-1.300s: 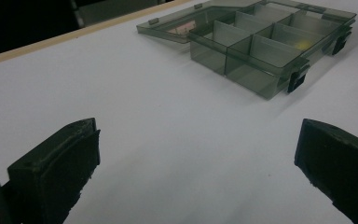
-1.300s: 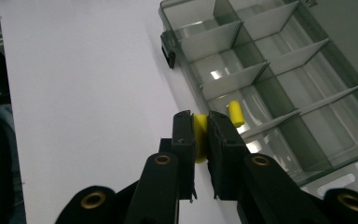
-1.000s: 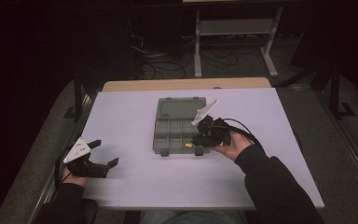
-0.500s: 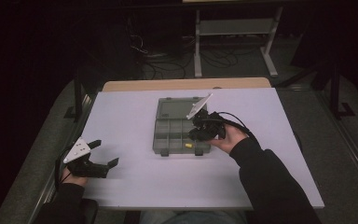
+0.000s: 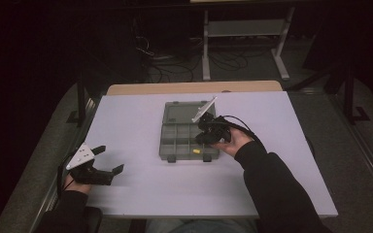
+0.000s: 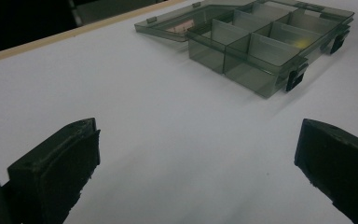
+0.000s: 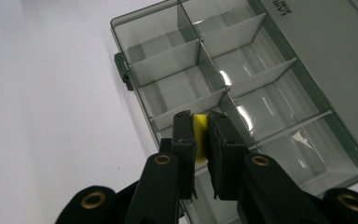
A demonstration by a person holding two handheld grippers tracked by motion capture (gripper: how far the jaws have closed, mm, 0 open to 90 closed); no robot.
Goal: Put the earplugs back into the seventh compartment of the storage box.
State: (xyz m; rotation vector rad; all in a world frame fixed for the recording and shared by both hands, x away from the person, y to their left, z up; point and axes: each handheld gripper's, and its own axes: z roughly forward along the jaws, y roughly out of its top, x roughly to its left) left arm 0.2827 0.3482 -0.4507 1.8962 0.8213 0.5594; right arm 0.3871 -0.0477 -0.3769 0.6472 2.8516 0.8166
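Dark room, white tabletop (image 5: 141, 194). Your right gripper (image 7: 200, 135) clamps a yellow piece (image 7: 199, 140) above the open organizer box (image 5: 187, 133) at frame centre. Lower it into a compartment next, then release. Left gripper (image 5: 106, 161) idles lower left, jaws wide.

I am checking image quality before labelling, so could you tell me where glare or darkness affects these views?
High view: dark room beyond the lit table. Right gripper view: bright glints on the organiser box dividers, the yellow piece sharp. Left gripper view: near jaws soft and dark.
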